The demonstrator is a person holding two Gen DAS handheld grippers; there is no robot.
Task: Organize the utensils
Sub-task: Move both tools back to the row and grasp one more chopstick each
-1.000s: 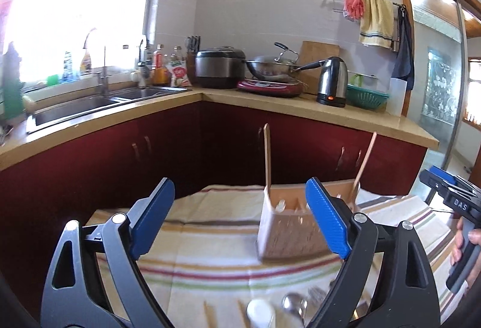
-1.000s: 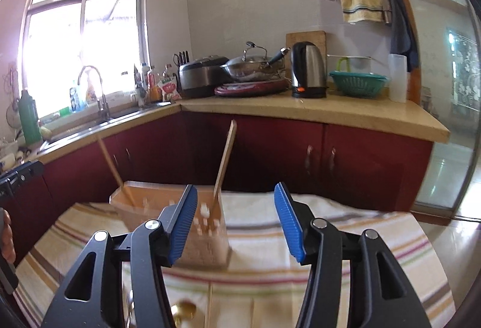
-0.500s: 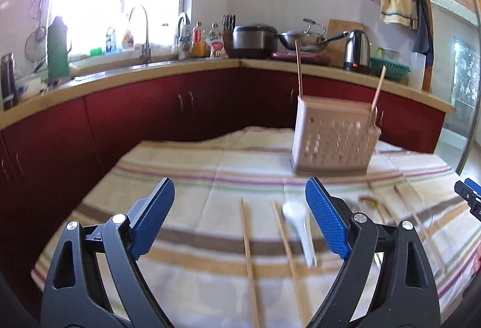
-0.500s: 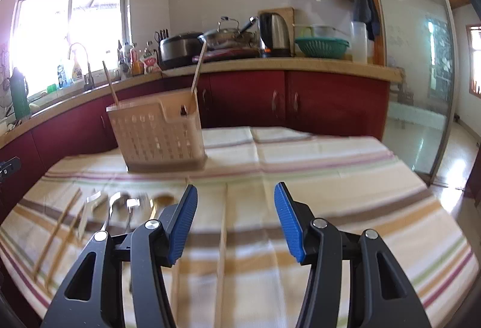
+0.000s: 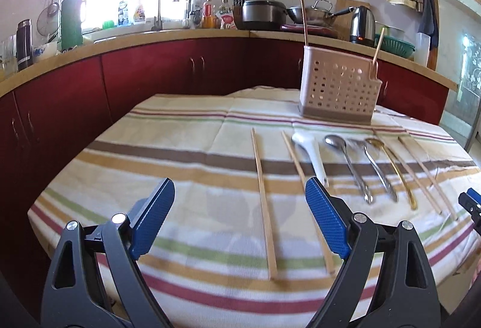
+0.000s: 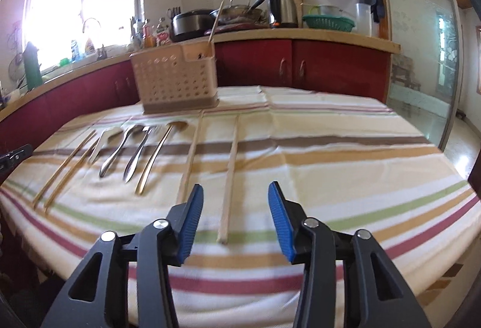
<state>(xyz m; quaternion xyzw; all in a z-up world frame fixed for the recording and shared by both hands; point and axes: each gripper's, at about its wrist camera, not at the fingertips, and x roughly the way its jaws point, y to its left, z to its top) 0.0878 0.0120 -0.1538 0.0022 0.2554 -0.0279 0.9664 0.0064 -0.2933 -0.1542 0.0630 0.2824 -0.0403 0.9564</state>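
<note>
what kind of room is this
Most likely a home kitchen: a sink faucet under the window, an electric kettle and rice cooker on the counter above red cabinets.

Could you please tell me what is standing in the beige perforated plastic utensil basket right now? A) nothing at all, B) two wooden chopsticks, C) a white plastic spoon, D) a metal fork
B: two wooden chopsticks stand upright in the beige perforated plastic utensil basket, one near each end, while the spoons, the fork and the other chopsticks lie flat on the striped tablecloth.
</note>
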